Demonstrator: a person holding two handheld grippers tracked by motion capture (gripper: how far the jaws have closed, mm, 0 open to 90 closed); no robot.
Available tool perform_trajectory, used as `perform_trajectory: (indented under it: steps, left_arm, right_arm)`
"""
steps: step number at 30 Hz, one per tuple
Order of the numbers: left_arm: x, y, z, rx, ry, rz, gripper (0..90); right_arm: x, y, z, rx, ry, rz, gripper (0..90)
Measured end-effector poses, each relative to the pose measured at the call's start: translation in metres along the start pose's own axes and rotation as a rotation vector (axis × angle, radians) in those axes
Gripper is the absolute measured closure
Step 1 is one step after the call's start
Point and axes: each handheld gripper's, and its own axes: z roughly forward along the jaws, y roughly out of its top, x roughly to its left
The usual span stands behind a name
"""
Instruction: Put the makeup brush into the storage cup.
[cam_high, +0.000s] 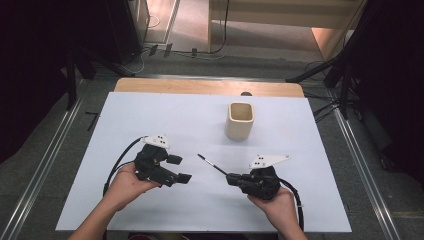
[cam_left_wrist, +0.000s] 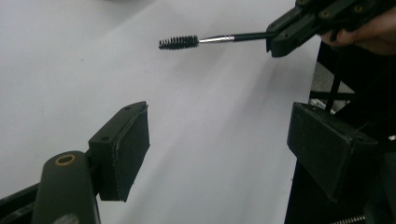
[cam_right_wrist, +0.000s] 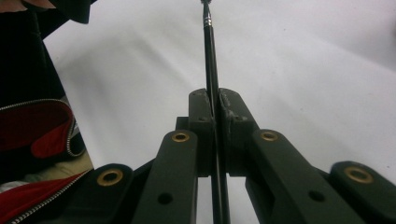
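A thin black brush (cam_high: 212, 164) with a silver ferrule and a small spiral bristle tip (cam_left_wrist: 178, 42) is clamped by its handle in my right gripper (cam_high: 231, 177). It sticks out up and to the left over the white sheet (cam_high: 165, 115). In the right gripper view the handle (cam_right_wrist: 211, 60) runs straight up from between the shut jaws. My left gripper (cam_high: 180, 169) stands open at the lower left of the sheet, pointing right toward the brush, with nothing between its pads (cam_left_wrist: 133, 140). A cream square cup (cam_high: 240, 120) stands upright at the far middle of the sheet.
The white sheet covers a wooden table (cam_high: 200, 86) whose far edge shows. Metal rails (cam_high: 55, 145) run along both sides. Black stands and cables (cam_high: 340, 75) lie beyond the table. A red zipped garment (cam_right_wrist: 42, 135) shows by my right gripper.
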Motion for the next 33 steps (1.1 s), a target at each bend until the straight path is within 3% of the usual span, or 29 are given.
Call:
perform_trajectory:
  steps: [11,16,19,33]
  left_arm:
    - [-0.001,0.000,0.002,-0.008,-0.001,-0.009,21.3]
    - [-0.001,0.000,0.000,-0.040,0.003,-0.011,21.4]
    - [0.000,0.000,0.000,-0.043,-0.003,-0.011,21.4]
    - [-0.001,0.001,0.003,-0.053,0.010,-0.053,21.4]
  right_arm:
    - [0.019,0.005,0.003,-0.054,-0.060,0.056,85.7]
    - [0.027,0.005,0.012,-0.084,-0.061,0.127,85.7]
    - [0.029,0.004,0.016,-0.091,-0.057,0.145,85.7]
    - [0.042,-0.015,0.034,-0.206,-0.074,0.182,85.7]
